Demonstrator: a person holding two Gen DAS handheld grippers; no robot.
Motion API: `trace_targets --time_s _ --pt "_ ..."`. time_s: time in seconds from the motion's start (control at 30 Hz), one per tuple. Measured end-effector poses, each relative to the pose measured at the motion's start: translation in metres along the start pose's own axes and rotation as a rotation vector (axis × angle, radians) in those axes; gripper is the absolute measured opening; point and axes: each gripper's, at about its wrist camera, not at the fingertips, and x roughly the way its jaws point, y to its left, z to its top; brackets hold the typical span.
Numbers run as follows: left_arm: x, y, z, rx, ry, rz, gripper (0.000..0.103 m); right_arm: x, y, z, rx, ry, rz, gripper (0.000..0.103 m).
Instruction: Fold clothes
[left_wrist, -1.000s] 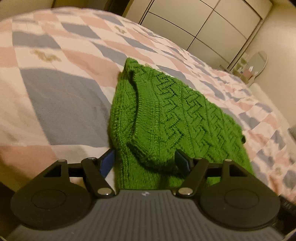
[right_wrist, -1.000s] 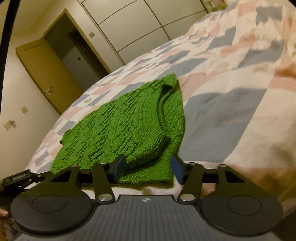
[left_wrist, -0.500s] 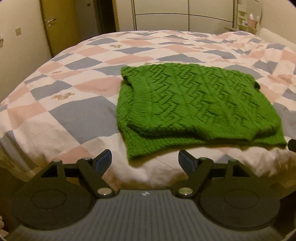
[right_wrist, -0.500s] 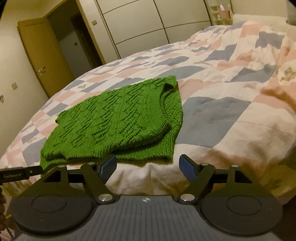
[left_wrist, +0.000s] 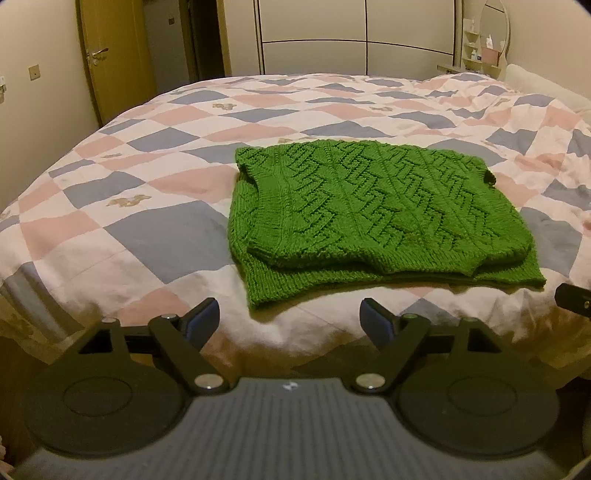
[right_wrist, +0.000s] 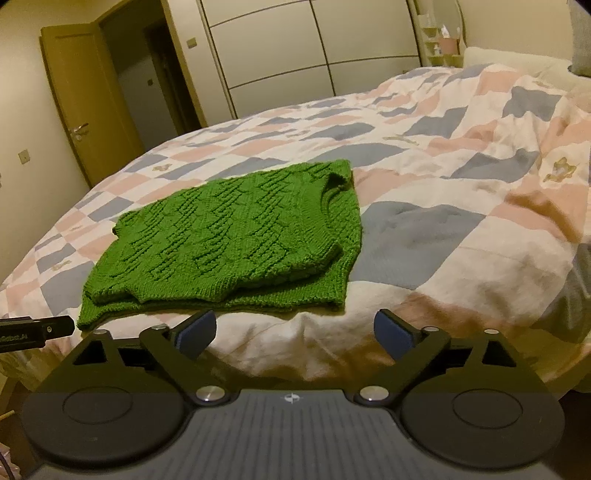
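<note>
Left wrist view first, going left to right: a wooden door (left_wrist: 110, 62) with a metal handle stands at the far left, then pale wardrobe panels (left_wrist: 354, 37) along the back wall, and an oval mirror (left_wrist: 495, 26) over small shelves at the far right. The bed's quilt (left_wrist: 159, 229) is soft, slightly rumpled patchwork in pink, grey-blue and cream diamonds. On it, near the front edge, lies the green sweater (left_wrist: 369, 206), a chunky knit with a raised zigzag cable pattern and ribbed edging, folded into a rough rectangle with the top layer sitting a bit short of the bottom one. The left gripper (left_wrist: 288, 320) has its blue-padded fingers spread wide, holding nothing, just short of the sweater's front edge and not touching it.

Right wrist view is pretty much the same deal: sweater (right_wrist: 236, 240) sits left of centre, and the ribbed curved opening shows at its right side. The right gripper (right_wrist: 294, 330) is also wide open and empty, hovering off the bed edge.
</note>
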Motion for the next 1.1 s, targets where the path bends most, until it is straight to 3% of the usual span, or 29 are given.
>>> trace_targets --time_s 1.1 --pt "0.02 0.001 -0.003 -0.006 0.032 -0.036 0.085 0.02 0.013 0.003 -0.059 0.039 -0.064 0.1"
